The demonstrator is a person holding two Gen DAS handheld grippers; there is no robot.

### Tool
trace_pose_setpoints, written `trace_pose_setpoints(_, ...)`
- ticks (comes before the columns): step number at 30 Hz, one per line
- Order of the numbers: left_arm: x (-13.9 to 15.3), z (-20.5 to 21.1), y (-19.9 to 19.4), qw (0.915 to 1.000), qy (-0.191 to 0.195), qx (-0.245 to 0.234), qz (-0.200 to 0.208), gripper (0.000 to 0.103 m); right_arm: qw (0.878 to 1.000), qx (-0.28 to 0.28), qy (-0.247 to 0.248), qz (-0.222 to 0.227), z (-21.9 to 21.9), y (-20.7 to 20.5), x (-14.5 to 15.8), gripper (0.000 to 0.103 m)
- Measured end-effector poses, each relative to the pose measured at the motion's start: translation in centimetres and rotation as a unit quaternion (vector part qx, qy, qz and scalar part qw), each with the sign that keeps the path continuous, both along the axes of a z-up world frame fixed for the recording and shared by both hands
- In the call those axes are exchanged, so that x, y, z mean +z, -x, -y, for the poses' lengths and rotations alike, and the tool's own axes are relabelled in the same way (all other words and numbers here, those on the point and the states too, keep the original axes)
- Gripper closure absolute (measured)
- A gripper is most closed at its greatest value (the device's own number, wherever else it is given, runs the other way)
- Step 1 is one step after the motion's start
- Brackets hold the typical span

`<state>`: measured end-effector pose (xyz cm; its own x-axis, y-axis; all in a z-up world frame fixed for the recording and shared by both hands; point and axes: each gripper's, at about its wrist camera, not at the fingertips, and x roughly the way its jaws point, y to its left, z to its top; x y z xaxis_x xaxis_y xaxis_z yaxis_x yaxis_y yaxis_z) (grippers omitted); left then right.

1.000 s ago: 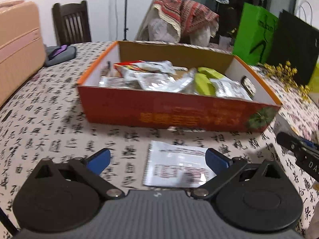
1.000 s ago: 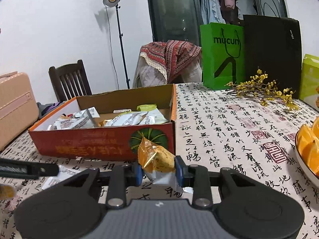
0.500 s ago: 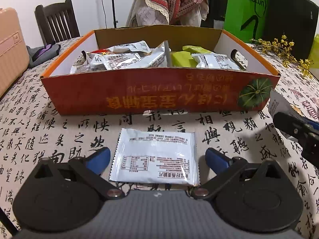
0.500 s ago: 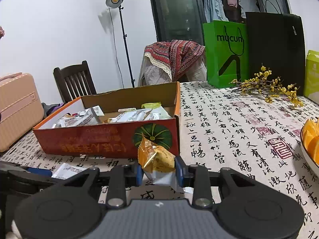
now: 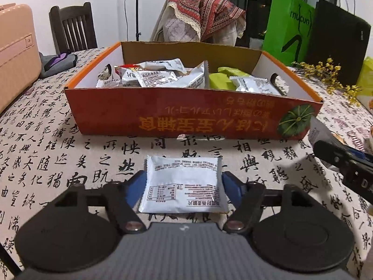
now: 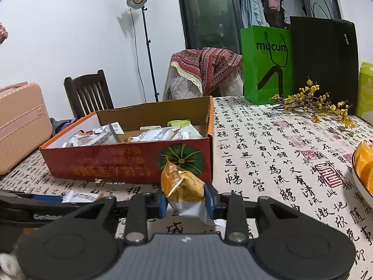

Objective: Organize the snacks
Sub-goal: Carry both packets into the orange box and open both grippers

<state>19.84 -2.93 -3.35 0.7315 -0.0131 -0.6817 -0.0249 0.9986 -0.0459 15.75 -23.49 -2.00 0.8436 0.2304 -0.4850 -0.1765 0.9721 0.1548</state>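
A white snack packet (image 5: 184,179) lies flat on the tablecloth in front of the orange cardboard box (image 5: 186,116), which holds several silver and green packets. My left gripper (image 5: 184,186) straddles the white packet; its jaws are closing and the blue pads (image 5: 136,186) meet the packet's side edges. My right gripper (image 6: 185,200) is shut on an orange snack packet (image 6: 181,184), held just above the table near the box's front right corner (image 6: 207,158). In the right wrist view the white packet (image 6: 81,196) shows at the left.
On the table stand a pink suitcase (image 5: 14,53) at the left, a green bag (image 6: 265,63) and a black bag (image 6: 324,63) at the back right, yellow flower sprigs (image 6: 314,102) and a bowl of orange slices (image 6: 363,165). Chairs stand behind the table.
My left gripper has come in over the white packet and its jaws have narrowed from wide open onto the packet's sides. The right gripper stays still, holding the orange packet.
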Motion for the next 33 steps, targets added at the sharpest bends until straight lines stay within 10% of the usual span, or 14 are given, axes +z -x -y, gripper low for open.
trace_pose_setpoints(18, 6.0, -1.4, 2.7, 0.9931, -0.018, 0.007, 0.115, 0.036, 0.999, 0.013, -0.005, 0.048, -1.3, 1.3, 3.9, 0.072)
trace_pose_setpoints(33, 10.2, -3.0, -3.1, 0.9873, 0.023, 0.03, 0.155, 0.035, 0.997, 0.01, -0.002, 0.081, -4.4, -4.8, 8.7, 0.072)
